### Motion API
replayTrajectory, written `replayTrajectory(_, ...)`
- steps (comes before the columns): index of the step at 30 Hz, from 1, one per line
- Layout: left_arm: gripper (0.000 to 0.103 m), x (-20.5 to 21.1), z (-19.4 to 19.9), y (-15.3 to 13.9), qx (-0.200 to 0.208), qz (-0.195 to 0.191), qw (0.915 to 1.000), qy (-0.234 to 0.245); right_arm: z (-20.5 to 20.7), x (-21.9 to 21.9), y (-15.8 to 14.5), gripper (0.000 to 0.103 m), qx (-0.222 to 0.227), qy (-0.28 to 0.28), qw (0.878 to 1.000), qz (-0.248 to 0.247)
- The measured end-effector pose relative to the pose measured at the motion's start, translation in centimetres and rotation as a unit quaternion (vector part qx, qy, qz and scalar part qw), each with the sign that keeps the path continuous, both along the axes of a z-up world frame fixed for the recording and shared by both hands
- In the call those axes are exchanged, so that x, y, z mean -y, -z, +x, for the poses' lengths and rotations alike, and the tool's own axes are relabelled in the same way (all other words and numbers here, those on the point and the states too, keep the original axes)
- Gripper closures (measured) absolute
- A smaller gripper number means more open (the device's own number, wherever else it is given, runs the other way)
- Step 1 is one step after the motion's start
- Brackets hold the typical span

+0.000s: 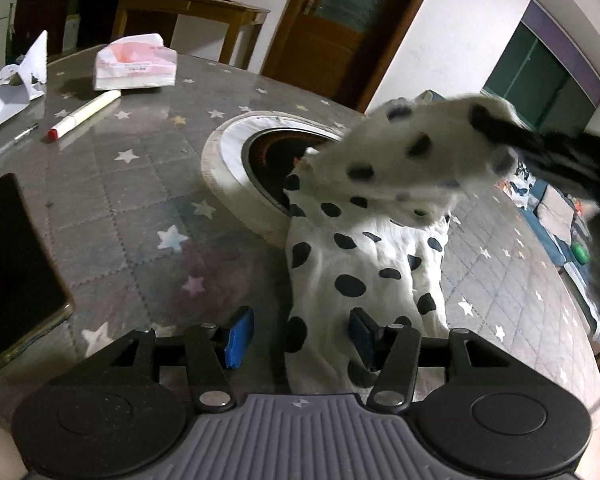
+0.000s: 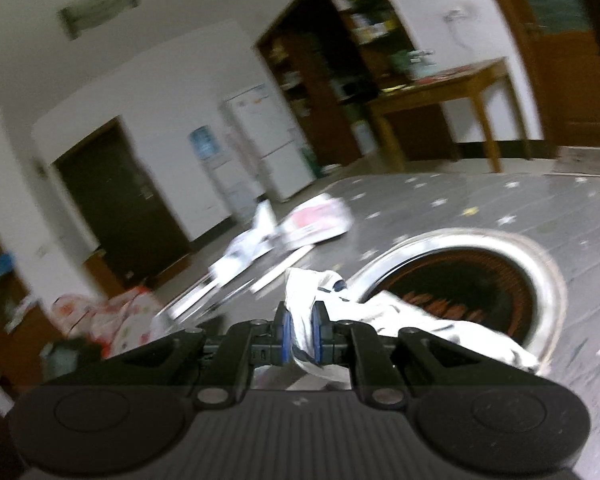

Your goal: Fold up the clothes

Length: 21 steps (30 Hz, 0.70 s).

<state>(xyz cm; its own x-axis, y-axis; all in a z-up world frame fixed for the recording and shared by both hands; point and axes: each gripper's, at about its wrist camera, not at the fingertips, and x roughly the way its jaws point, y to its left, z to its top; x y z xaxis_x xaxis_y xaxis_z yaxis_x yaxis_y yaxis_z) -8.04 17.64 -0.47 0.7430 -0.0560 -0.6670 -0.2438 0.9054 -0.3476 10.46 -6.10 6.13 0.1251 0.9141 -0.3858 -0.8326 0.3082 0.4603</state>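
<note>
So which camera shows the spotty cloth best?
The left wrist view. There the white cloth with black spots fills the middle, sharp, with its dots clear, one end lifted off the grey star-patterned table. The right wrist view is blurred and shows only a white bunch pinched in the right tool.

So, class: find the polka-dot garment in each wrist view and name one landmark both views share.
Left wrist: the polka-dot garment fills centre right, running from the open left tool up to a lifted, blurred end.
Right wrist: low centre, pinched in the right tool, trailing right.
Shared landmark: the round recess in the table.
</note>
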Motion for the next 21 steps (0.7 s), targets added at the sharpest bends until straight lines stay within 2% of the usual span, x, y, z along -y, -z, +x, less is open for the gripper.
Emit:
replayTrajectory(3,0.047,-0.3,-0.7,-0.3,0.004,0.004,0.9999,-0.008,-3.7,0.5,0.7,0.093,0.035,-0.049,0.998,-0.011)
replayTrajectory(5,0.047,-0.6,-1.1,-0.4,0.007,0.007,0.9998,-0.016,-6.3,0.6,1.3,0.093,0.085,-0.085,0.992,-0.037)
replayTrajectory(10,0.047,-1.4,-2.2,-0.9,0.013,0.011,0.9993,-0.033,-12.6,0.8,3.1,0.092,0.217,-0.161,0.957,-0.105)
replayTrajectory(12,0.047,-1.6,-2.5,-1.2,0.018,0.013,0.9991,-0.036,-13.3,0.8,3.6,0.088,0.22,-0.176,0.951,-0.123)
replayTrajectory(19,0.047,-1.6,-2.7,-2.8,0.047,0.021,0.9982,-0.033,-14.3,1.7,4.4,0.076,0.193,-0.203,0.949,-0.143)
replayTrajectory(21,0.047,-1.6,-2.5,-3.0,0.052,0.02,0.998,-0.03,-14.0,2.2,4.1,0.076,0.176,-0.195,0.955,-0.138)
